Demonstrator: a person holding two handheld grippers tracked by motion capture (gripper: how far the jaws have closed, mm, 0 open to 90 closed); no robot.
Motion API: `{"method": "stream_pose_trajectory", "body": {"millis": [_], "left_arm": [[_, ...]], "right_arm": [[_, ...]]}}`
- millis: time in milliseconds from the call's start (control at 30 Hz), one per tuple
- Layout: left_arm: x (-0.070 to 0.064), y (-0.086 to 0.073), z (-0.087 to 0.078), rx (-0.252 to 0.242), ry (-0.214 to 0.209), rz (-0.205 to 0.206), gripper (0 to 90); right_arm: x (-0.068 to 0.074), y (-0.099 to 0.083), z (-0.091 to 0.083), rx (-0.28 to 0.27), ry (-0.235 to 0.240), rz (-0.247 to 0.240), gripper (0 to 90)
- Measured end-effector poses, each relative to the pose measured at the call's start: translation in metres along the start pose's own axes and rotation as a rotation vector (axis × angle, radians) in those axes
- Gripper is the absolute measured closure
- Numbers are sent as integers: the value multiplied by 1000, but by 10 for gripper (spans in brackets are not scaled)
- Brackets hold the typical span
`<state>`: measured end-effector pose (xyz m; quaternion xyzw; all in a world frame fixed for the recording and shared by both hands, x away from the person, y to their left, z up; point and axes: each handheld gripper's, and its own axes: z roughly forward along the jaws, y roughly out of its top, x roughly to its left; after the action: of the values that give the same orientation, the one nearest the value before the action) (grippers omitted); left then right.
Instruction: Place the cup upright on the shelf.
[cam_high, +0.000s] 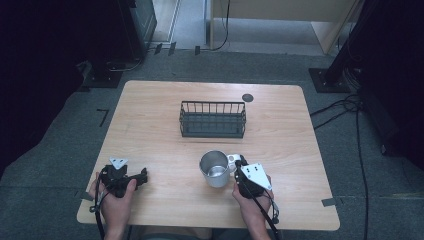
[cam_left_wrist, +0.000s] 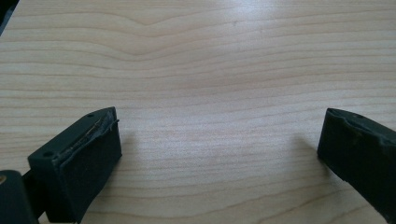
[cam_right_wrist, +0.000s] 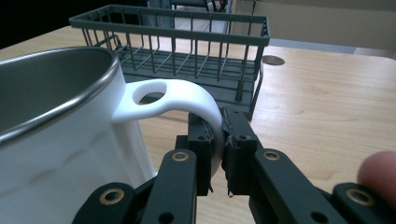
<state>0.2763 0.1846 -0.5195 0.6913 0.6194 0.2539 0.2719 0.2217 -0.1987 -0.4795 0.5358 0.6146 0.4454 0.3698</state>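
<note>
Right gripper (cam_right_wrist: 218, 140) clamped on the curved white handle of the steel-rimmed white mug (cam_right_wrist: 60, 135). Left gripper (cam_left_wrist: 219, 144) spread wide over the wooden table (cam_left_wrist: 210, 60).

The right gripper (cam_right_wrist: 217, 140) has its jaws pinched on the white handle (cam_right_wrist: 187, 100) of a steel-rimmed mug (cam_right_wrist: 60, 121). Behind stands a dark wire basket (cam_right_wrist: 187, 46) on the wooden table (cam_right_wrist: 327, 102).
</note>
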Motion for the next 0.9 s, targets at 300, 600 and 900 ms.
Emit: {"method": "stream_pose_trajectory", "body": {"millis": [300, 600, 900], "left_arm": [[0, 0, 0, 1, -7, 9, 0], [0, 0, 0, 0, -8, 10, 0], [-1, 0, 0, -1, -10, 9, 0]], "right_arm": [[-6, 23, 9, -23, -16, 23, 831], [-13, 47, 20, -57, -21, 40, 832], [-19, 73, 37, -88, -30, 67, 833]]}}
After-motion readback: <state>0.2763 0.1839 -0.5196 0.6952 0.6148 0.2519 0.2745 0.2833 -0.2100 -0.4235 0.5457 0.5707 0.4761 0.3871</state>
